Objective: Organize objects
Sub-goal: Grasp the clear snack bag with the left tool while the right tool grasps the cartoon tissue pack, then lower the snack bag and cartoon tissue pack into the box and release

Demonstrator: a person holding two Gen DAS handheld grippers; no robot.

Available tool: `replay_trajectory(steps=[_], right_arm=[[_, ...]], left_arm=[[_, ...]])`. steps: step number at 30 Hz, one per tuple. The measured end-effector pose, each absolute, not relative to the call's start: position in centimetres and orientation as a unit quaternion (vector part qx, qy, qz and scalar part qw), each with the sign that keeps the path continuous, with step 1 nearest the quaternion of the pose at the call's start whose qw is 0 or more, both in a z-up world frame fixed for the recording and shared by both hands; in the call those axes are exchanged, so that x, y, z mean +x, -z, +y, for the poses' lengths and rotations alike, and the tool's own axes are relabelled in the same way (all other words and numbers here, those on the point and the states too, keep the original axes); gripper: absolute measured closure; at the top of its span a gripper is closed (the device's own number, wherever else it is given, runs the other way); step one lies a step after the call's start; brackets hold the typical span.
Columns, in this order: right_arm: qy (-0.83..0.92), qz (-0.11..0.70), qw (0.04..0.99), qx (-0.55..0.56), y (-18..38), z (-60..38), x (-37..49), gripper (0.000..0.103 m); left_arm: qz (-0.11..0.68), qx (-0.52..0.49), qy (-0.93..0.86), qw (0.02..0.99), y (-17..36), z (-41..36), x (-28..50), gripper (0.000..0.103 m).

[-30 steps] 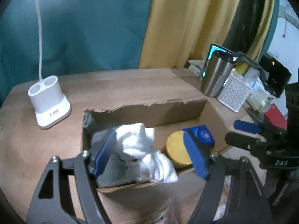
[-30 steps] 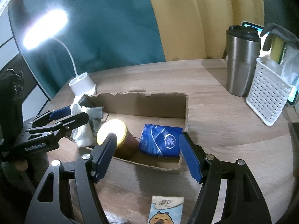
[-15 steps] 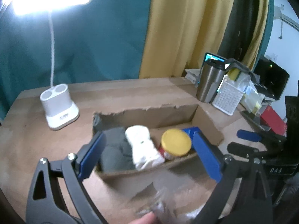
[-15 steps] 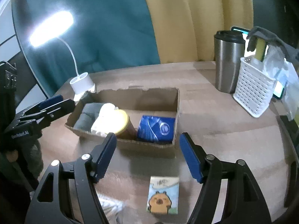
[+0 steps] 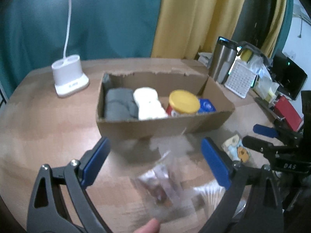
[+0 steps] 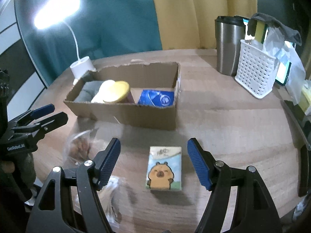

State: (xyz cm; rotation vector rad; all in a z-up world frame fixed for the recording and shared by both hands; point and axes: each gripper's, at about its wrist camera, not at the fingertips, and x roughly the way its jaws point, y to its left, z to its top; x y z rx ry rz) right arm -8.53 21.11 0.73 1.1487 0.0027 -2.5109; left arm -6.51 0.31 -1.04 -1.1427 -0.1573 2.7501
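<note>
A torn-edged cardboard box (image 5: 155, 126) sat on the wooden bench (image 5: 48, 120), long side toward the cameras. Inside it, from left to right, lay a folded grey cloth (image 5: 118, 104), a white rolled cloth (image 5: 148, 104), a jar with a yellow lid (image 5: 183, 102) and a blue tissue pack (image 5: 207, 105) against the right end wall. In the right wrist view the same contents showed, with the blue pack (image 6: 156, 98) filling the right part of the box (image 6: 136, 114).

The left tool (image 5: 155, 161) hung released, blue pads wide apart, over a blurred clear plastic bag (image 5: 165, 184) with brown contents lying on the bench just in front of the box. The right tool (image 6: 153, 162) was likewise spread open, its pads on either side of a small tissue pack with a cartoon bear (image 6: 164, 171), not touching it; the pack lay flat on the bench near the box's front wall.

Far right stood a steel tumbler (image 6: 227, 46) and, just beside it, a white perforated basket (image 6: 253, 75) holding a yellow sponge and plastic wrappers. A white lamp base (image 5: 69, 77) stood to the left of the box.
</note>
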Motion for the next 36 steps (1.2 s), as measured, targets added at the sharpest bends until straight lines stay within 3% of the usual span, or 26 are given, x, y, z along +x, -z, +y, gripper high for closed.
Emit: replay_trajectory(steps=[12, 17, 19, 23, 27, 36], right_arm=[[0.873, 0.023, 0.184, 0.452, 3.2, 20.9, -9.3, 0.029], [0.867, 0.035, 0.180, 0.464, 4.2, 20.8, -9.5, 0.040], [0.867, 0.038, 0.181, 0.464, 4.4, 20.9, -9.4, 0.051], [0.866, 0.037, 0.188, 0.463, 4.4, 21.0, -9.3, 0.053], [0.868, 0.032, 0.195, 0.456, 3.8, 21.1, -9.2, 0.054], [0.882, 0.024, 0.204, 0.423, 0.5, 21.4, -9.4, 0.054]], left_arm=[[-0.064, -0.447, -0.890, 0.069, 5.5, 1.2, -5.8, 0.008], [-0.066, -0.466, -0.880, 0.068, 7.0, 1.7, -5.8, 0.009], [-0.055, -0.465, -0.882, 0.062, 7.2, 1.9, -5.8, 0.014], [-0.040, -0.461, -0.884, 0.059, 7.1, 2.1, -5.8, 0.041], [-0.044, -0.463, -0.883, 0.067, 6.9, 2.0, -6.0, 0.047], [-0.054, -0.435, -0.896, 0.076, 4.3, 1.5, -6.0, 0.049]])
